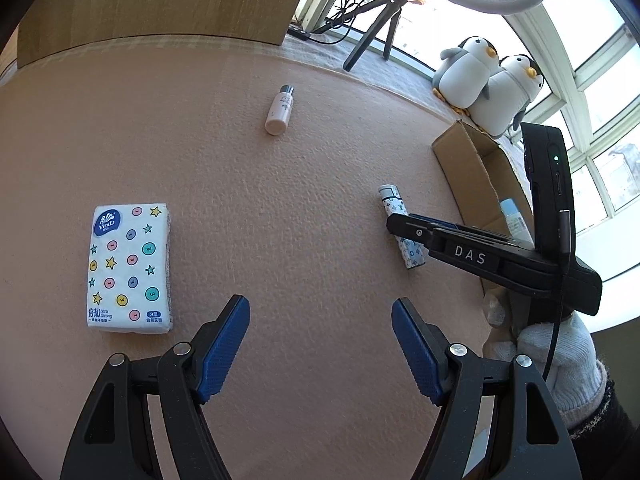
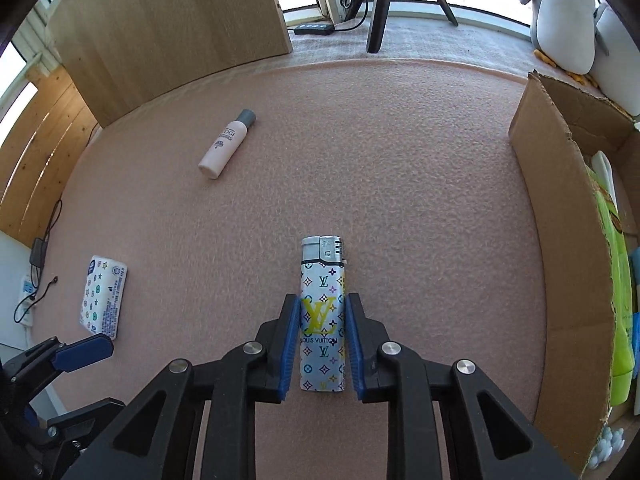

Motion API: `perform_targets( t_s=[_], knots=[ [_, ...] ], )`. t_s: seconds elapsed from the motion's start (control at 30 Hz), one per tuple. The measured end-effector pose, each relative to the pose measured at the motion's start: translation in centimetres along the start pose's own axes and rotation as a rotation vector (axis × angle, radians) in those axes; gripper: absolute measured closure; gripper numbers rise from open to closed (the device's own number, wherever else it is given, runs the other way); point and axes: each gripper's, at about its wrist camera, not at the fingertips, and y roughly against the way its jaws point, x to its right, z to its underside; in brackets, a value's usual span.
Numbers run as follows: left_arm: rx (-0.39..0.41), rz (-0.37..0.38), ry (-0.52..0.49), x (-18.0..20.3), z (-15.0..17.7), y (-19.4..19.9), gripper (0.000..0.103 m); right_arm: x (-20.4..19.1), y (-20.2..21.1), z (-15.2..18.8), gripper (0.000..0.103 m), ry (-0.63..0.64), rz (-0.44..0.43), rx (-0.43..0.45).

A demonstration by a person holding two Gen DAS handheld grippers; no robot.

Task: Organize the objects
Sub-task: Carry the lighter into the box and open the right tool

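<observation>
The right gripper (image 2: 323,344) grasps the lighter (image 2: 322,312) (lying flat on the pink mat (image 2: 400,180)); the left gripper (image 1: 320,344) hangs released near the tissue pack (image 1: 130,268).

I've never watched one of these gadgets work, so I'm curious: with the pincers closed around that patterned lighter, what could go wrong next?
1. The right gripper holds the lighter only by its narrow, smooth-looking sides; it might slip or twist when lifted.
2. The cardboard box has a tall near wall, so the lighter could knock against it on the way in.
3. The box already holds items, so the lighter may land awkwardly on them.
</observation>
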Motion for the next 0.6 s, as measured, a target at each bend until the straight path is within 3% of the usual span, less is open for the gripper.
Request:
perform_targets(
  t_s=[0.2, 0.37, 0.6],
  knots=[
    [0.001, -0.001, -0.008, 0.3, 0.3, 0.3, 0.027, 0.9, 4.3, 1.1, 0.083, -0.038, -0.025, 0.083],
    [0.003, -0.001, -0.005, 0.3, 0.4, 0.4, 0.027, 2.0, 8.9, 1.5, 0.083, -0.020, 0.028, 0.176],
    [0.004, 0.000, -0.003, 0.4, 0.6, 0.5, 0.027, 6.2, 11.9, 2.1, 0.083, -0.075, 0.119, 0.230]
  ],
)
